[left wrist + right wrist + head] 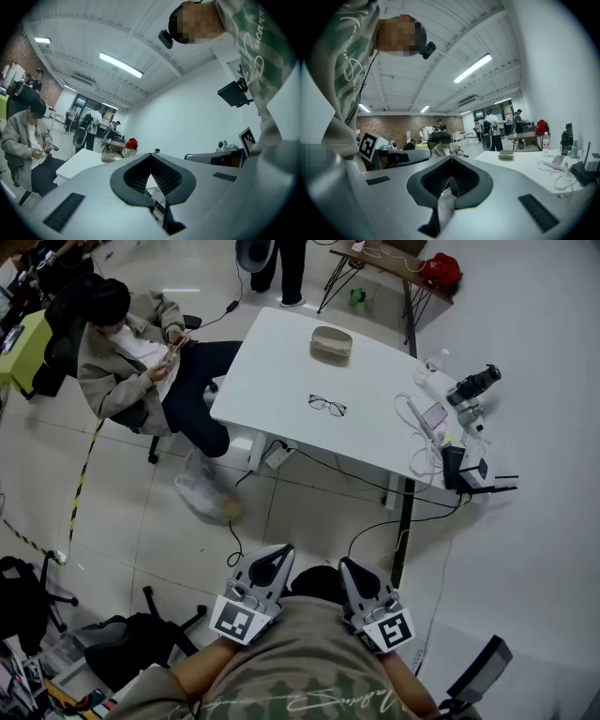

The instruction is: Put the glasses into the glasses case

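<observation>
I see the glasses (327, 406), thin and dark-framed, lying flat near the middle of the white tabletop (272, 381); whether the arms are folded is too small to tell. The glasses case (331, 343), a beige oval that looks closed, sits toward the tabletop's far edge, well apart from them

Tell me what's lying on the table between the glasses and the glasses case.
Nothing: in the head view, the stretch of white table between the glasses and the glasses case is bare.
</observation>
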A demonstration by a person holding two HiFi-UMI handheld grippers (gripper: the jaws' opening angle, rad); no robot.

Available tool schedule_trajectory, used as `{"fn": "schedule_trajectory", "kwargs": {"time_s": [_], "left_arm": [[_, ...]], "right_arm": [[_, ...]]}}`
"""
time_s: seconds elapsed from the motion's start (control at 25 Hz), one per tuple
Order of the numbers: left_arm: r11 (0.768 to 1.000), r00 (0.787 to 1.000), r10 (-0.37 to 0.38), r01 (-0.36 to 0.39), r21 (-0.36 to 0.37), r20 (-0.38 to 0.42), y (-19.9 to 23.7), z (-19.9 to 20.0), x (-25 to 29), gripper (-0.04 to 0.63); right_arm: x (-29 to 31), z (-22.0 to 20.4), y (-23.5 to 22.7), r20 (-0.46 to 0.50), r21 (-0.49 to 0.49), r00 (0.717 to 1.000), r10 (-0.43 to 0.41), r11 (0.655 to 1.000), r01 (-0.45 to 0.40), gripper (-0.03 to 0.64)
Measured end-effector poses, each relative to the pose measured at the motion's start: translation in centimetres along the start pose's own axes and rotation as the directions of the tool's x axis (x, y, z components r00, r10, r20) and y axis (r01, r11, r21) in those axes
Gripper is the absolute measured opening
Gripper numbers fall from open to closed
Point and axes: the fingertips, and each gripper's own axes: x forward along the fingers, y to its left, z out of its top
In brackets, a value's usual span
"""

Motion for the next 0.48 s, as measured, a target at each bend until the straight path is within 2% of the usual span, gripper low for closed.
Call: {"fn": "schedule_trajectory", "kwargs": {"time_s": [0.28, 0.4, 0.48], "left_arm": [[1.0, 1.0, 0.009, -0.009, -0.013, 0.0, 0.8, -0.2, 0.1, 0.006], [0.998, 1.0, 0.0, 0.0, -0.057, -0.006, 1.0, -0.2, 0.3, 0.006], [0.998, 1.0, -0.001, 0.001, -0.058, 0.001, 1.2, 0.0, 0.3, 0.006]], "right_arm": [[0.3, -0.4, -1.1, -0.023, 0.025, 0.999, -0.047, 0.999, 0.047, 0.012], [0.9, 0.1, -1.1, -0.024, 0.067, 0.999, -0.042, 0.997, 0.044, 0.012], [1.2, 0.1, -0.8, -0.03, 0.045, 0.999, -0.026, 0.999, 0.028, 0.012]]}}
